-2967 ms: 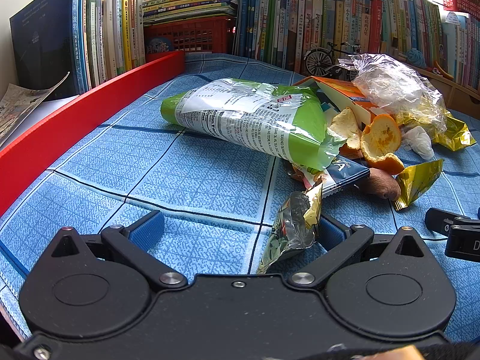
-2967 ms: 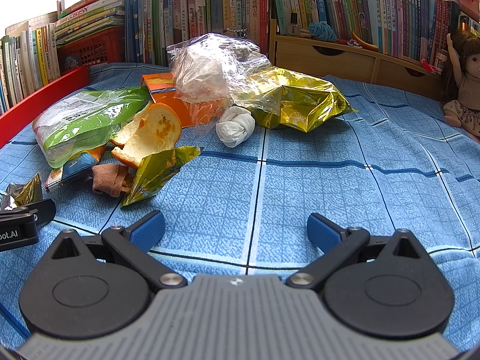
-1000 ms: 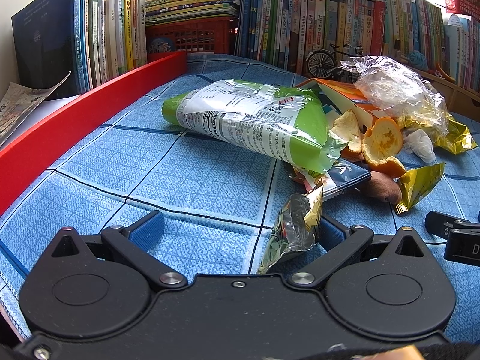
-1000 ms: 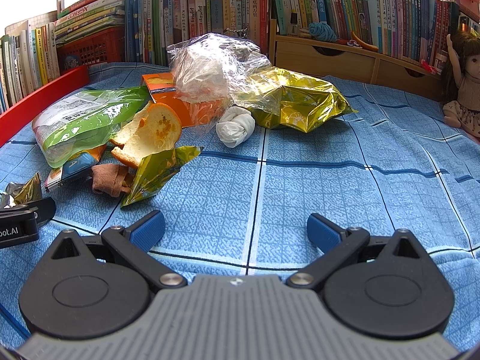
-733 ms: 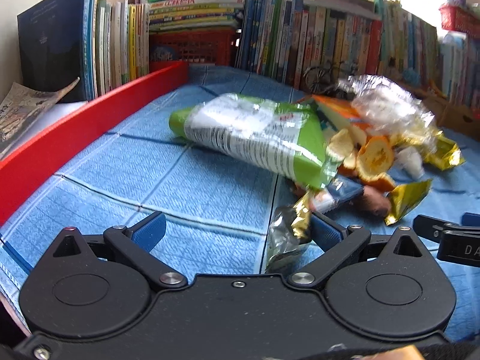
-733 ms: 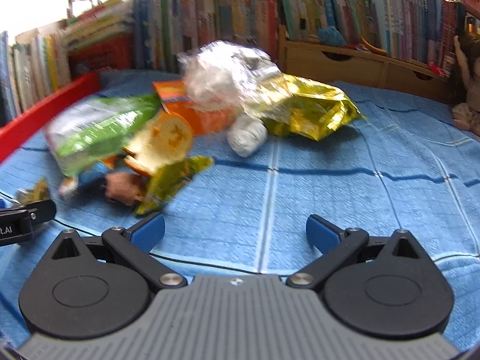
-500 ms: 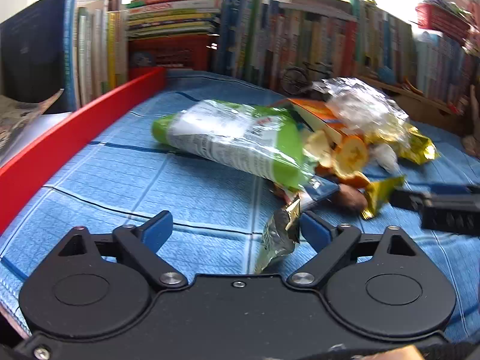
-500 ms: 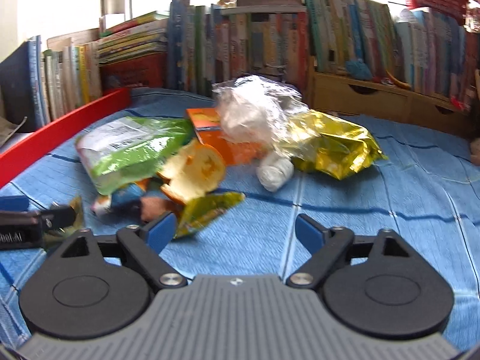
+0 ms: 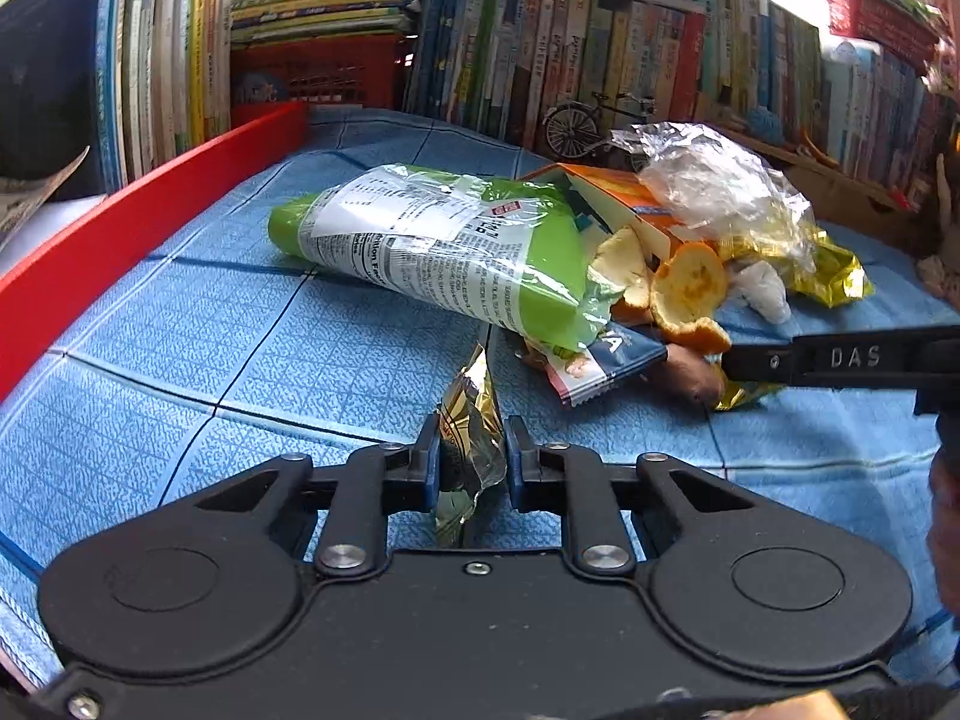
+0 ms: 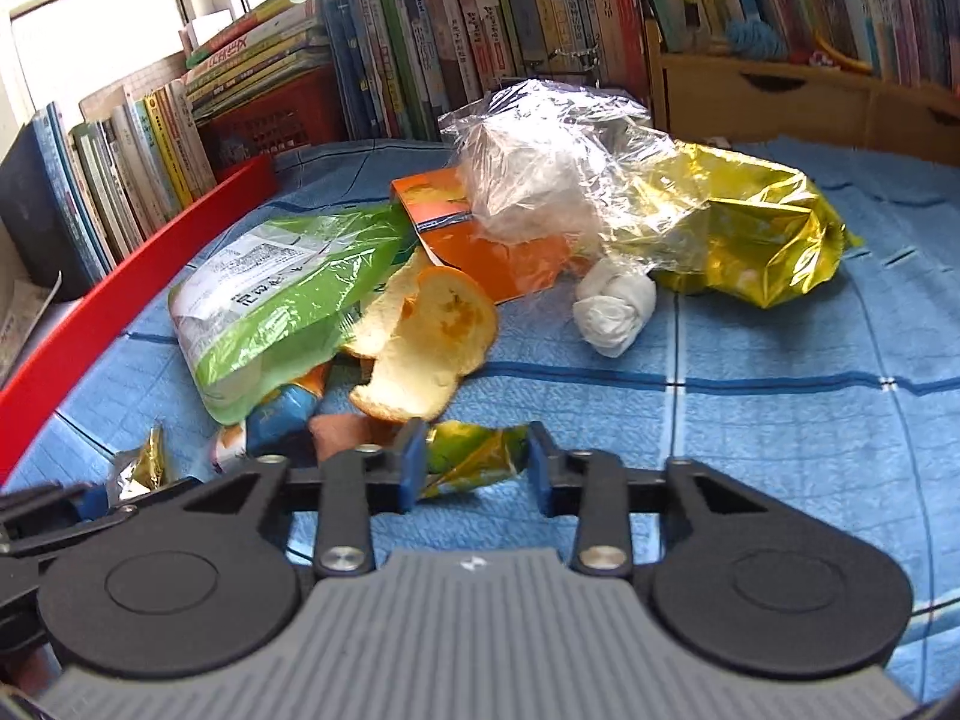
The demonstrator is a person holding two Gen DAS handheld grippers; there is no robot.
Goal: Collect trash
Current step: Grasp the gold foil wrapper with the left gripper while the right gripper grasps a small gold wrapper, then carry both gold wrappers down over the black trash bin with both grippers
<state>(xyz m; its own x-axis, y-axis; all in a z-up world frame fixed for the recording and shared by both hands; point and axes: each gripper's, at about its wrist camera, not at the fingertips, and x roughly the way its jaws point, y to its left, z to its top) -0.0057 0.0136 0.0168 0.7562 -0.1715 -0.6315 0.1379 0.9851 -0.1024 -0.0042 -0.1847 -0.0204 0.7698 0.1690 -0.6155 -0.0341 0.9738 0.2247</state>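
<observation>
Crinkled silver-gold foil wrapper (image 9: 471, 438) stands between your left gripper (image 9: 471, 462) pads on the blue checked cloth (image 9: 240, 324); the jaws have just been closing and now pinch it, near the green snack bag (image 9: 432, 246).

From the right wrist, your right gripper (image 10: 477, 468) has just been closing on the yellow-green wrapper (image 10: 474, 456), below the orange peel (image 10: 426, 348).

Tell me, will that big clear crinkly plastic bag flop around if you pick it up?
Probably. The clear plastic bag looks thin and crumpled, so it likely sags and rustles. It seems very light. It rests against the gold wrapper, which might shift too.
</observation>
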